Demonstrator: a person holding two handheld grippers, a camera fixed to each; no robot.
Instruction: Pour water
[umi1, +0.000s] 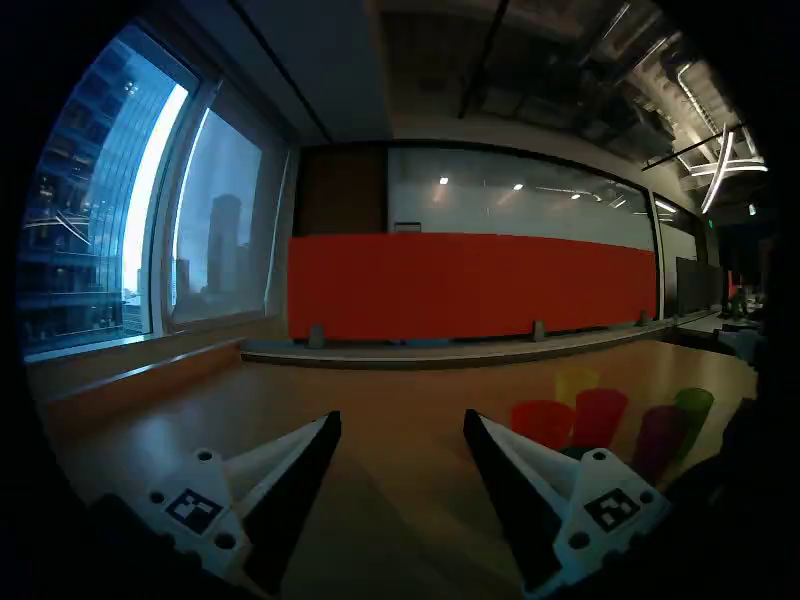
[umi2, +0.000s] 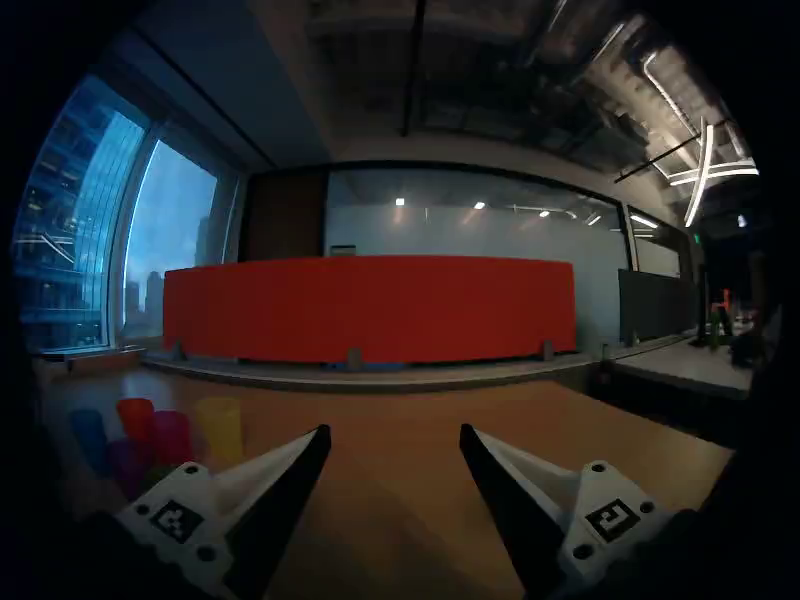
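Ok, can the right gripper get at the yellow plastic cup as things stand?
Probably yes: the right gripper is open, and the yellow plastic cup stands ahead to its left, with only bare wooden table between.

Dim office, dusk light. Tall curved glass windows (umi1: 140, 220) at left, with dark high-rise towers (umi1: 225, 240) outside. Long bright-red partition panel (umi1: 470, 285) stands along the far edge of the light-brown wooden tabletop (umi1: 400, 430). Behind it is a pale glass wall (umi2: 470, 235) reflecting small spots. Dark open ceiling with exposed ducts (umi2: 520, 90). White strip lights (umi2: 700, 175) upper right. Grey desk (umi2: 680, 365) at right.
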